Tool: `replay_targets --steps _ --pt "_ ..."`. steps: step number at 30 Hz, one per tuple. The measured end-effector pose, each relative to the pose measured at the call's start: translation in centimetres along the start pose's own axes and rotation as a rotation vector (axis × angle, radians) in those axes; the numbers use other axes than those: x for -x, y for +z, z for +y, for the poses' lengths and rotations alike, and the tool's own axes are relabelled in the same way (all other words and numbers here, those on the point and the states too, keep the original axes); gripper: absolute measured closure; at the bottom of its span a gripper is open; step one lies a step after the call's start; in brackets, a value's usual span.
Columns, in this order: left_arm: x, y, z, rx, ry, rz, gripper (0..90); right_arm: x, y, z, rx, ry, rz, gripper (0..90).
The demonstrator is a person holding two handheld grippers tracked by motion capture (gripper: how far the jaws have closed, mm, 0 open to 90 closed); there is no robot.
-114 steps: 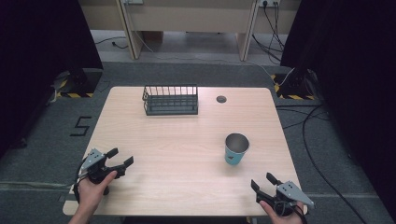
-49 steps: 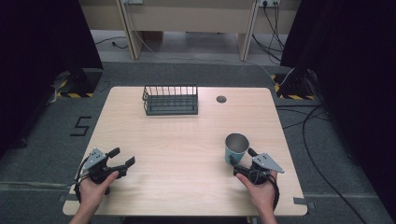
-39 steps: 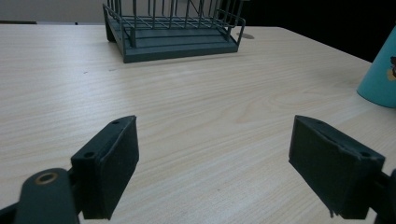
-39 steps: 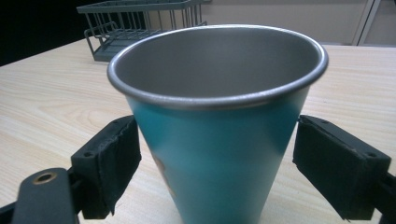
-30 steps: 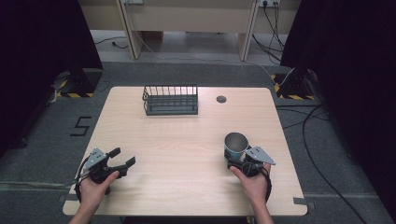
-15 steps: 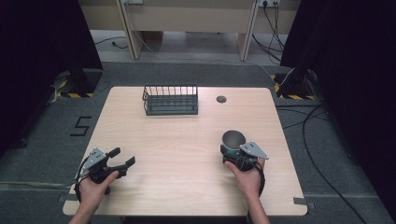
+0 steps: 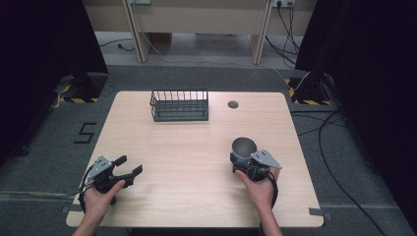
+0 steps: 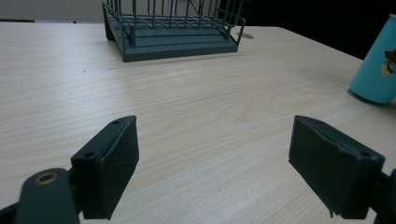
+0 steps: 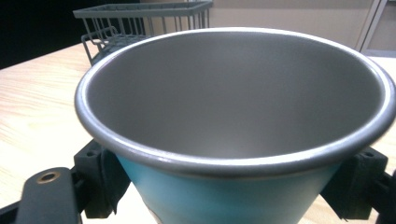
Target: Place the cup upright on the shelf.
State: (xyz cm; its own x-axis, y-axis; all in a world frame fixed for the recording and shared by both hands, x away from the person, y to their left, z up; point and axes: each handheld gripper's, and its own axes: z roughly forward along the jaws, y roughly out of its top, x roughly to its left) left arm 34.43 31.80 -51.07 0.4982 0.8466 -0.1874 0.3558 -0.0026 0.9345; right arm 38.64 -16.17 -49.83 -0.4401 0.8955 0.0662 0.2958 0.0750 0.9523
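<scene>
High view: the pale wooden tabletop (image 7: 196, 147) carries a dark wire rack (image 7: 179, 104) far ahead of both tools, and a small dark disc (image 7: 233, 104) beside it. The teal cup (image 7: 244, 150) with a grey metal inside stands upright between the jaws of the right tool (image 7: 244, 165); in the right gripper view the jaws sit at the cup's two sides, though contact is hard to judge. The left tool (image 7: 129, 165) rests well apart from the cup, jaws spread wide over bare wood.
</scene>
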Motion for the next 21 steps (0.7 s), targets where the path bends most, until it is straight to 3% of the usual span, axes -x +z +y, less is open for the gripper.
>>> replay_targets --steps 21 --pt "0.0 0.0 0.0 0.006 -0.005 -0.004 16.2 -1.6 1.2 2.2 0.031 -0.012 0.044 17.1"
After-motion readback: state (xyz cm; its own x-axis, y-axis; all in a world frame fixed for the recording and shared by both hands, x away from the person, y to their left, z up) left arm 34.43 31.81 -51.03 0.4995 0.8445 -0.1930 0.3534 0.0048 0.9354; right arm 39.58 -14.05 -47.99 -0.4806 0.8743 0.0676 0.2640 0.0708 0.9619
